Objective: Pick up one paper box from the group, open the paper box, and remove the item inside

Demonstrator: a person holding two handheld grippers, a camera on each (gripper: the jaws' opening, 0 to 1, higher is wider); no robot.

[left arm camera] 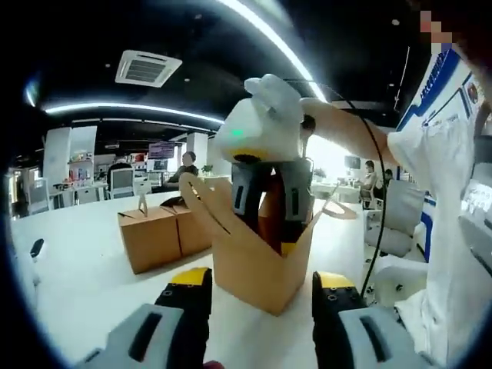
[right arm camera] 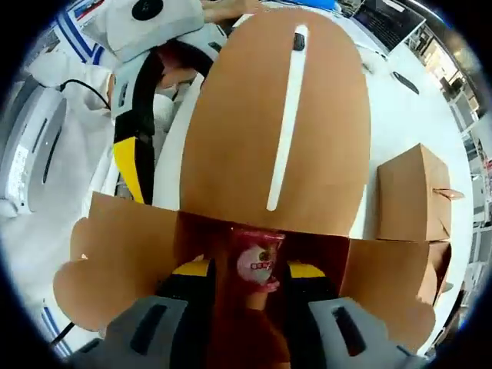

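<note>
An open brown paper box (left arm camera: 250, 269) stands on the white table (left arm camera: 84, 284), its flaps spread upward. My right gripper (left arm camera: 269, 231) reaches down into it from above. In the right gripper view, my right gripper (right arm camera: 250, 269) is shut on a red packet (right arm camera: 257, 265) with a round printed face, inside the box (right arm camera: 123, 238). The box's long slotted flap (right arm camera: 277, 115) stretches away ahead. My left gripper (left arm camera: 263, 280) is open, one jaw on each side of the box's near lower corner. One of its yellow-tipped fingers (right arm camera: 129, 161) shows beside the box's left flap.
Two closed brown boxes (left arm camera: 154, 237) stand side by side behind and left of the open one, and a closed box (right arm camera: 415, 196) shows to the right. A person in white (left arm camera: 446, 192) stands close at the right. Desks, chairs and people fill the room behind.
</note>
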